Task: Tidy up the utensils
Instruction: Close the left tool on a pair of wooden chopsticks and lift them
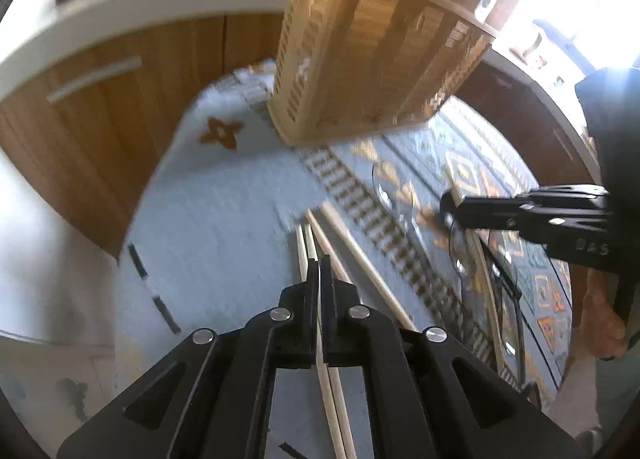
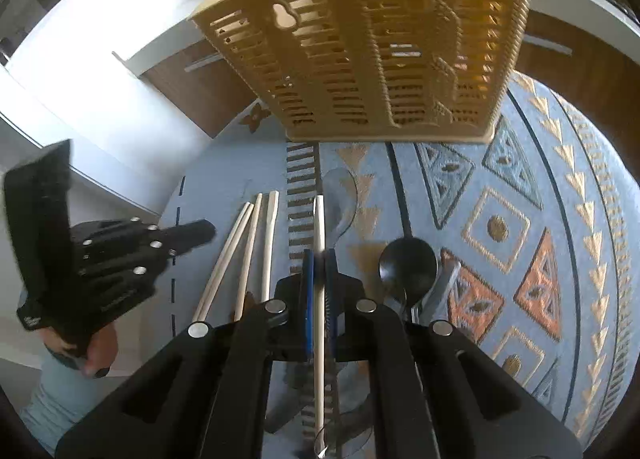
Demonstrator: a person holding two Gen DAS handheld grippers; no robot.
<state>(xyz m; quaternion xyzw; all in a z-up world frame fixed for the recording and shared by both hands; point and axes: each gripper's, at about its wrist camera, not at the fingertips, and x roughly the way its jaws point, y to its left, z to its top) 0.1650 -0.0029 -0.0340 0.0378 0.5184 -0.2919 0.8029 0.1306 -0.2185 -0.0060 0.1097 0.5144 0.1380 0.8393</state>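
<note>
Both tongs are clenched: right tongs point(image 2: 319, 259) grasp one chopstick point(image 2: 319, 219), left tongs point(image 1: 320, 267) another chopstick point(image 1: 309, 243).

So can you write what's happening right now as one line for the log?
left gripper: shut on pale wooden chopstick | right gripper: shut on another wooden chopstick | tan slotted plastic utensil basket: upright on blue patterned mat

Tan slotted basket point(image 2: 360, 59), pale chopsticks point(image 2: 244, 255), black spoon point(image 2: 408, 271), blue geometric rug point(image 2: 520, 219)
</note>
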